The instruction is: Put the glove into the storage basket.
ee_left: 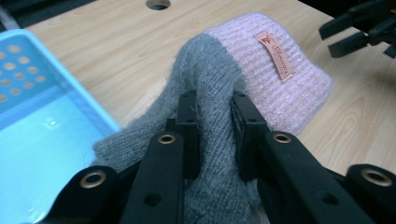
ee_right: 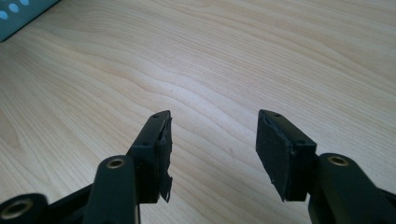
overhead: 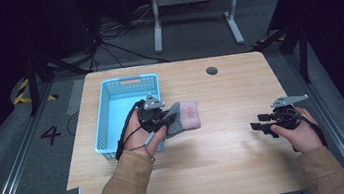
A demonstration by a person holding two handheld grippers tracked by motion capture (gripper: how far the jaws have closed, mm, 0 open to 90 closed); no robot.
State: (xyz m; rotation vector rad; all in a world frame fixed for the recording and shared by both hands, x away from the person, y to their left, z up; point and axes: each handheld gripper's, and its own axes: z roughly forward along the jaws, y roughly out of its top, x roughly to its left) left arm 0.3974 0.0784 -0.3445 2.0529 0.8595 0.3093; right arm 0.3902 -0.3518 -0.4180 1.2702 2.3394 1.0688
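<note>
A knitted grey and pink hat (overhead: 183, 117) with a small label lies just right of the light blue basket (overhead: 107, 116). My left gripper (overhead: 163, 121) is shut on its grey part; in the left gripper view the grey knit (ee_left: 215, 93) is pinched between both jaws, with the pink band (ee_left: 280, 79) beyond them. My right gripper (overhead: 259, 122) is at the table's right side, open, with nothing between its jaws; in the right gripper view it (ee_right: 214, 116) hovers over bare wood.
The wooden table (overhead: 229, 160) has a round cable hole (overhead: 212, 70) near its far edge. The blue basket's inside (ee_left: 42, 154) looks bare. A white desk frame (overhead: 193, 3) and cables stand on the floor behind the table.
</note>
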